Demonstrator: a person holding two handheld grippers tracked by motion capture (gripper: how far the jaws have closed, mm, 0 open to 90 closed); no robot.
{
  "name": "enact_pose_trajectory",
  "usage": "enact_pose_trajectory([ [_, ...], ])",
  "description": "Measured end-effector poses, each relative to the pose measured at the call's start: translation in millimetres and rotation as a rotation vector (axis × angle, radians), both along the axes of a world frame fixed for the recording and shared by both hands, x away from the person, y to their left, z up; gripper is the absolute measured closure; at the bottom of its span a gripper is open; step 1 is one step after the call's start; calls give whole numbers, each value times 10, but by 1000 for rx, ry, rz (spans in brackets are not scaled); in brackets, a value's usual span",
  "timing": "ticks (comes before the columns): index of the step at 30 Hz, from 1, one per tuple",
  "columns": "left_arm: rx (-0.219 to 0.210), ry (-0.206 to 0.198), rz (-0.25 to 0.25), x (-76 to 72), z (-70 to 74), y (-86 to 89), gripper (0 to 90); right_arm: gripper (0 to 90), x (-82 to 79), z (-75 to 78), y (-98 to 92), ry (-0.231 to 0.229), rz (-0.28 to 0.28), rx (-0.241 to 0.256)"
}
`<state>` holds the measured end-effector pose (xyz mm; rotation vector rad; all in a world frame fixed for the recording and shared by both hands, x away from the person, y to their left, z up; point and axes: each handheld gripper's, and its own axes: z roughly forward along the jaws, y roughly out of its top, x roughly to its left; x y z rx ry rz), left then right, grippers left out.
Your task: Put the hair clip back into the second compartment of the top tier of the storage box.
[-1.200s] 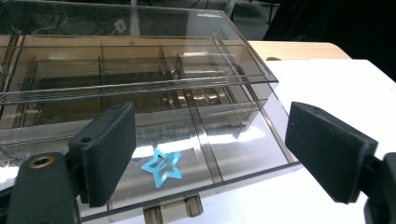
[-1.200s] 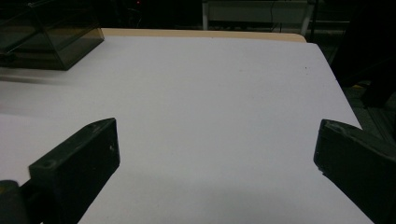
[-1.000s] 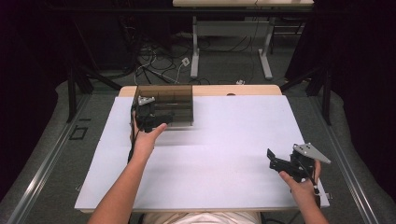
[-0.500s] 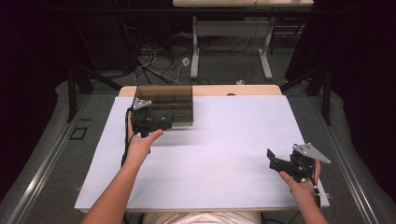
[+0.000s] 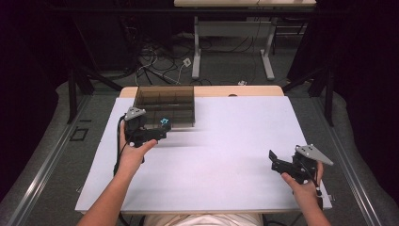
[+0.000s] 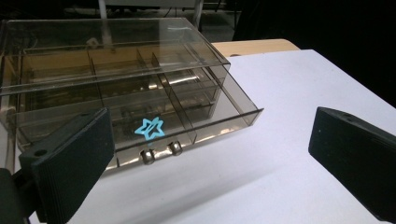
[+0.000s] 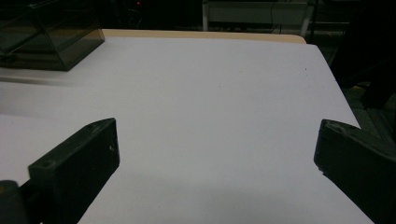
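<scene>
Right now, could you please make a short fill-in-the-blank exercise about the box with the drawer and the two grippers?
1. The drawer of the smoky clear box is pulled ____.
2. Inside the drawer lies a blue, ____-shaped piece.
3. The jaws of the left gripper stand ____, holding nothing.
4. The right gripper hovers near the table's ____ edge.

Missing words: open; star; open; right

Right gripper: two black jaws rise from bottom corners, spread wide, nothing between them. White table beneath jaws, bare. Smoky plastic box at far left corner (cut off by frame edge), well apart from jaws. Wooden edge along table's far side. Dark room behind.
</scene>
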<state>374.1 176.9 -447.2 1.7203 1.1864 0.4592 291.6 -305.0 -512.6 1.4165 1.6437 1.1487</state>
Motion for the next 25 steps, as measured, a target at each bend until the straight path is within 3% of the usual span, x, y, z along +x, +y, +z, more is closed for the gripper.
enact_pose_trajectory([
  [14,6,-13,9,-312,-147,269,2,0,0,2,15,4,-5,3],
  [25,1,-33,67,-524,-274,557,2,0,-2,3,8,4,-4,-1],
])
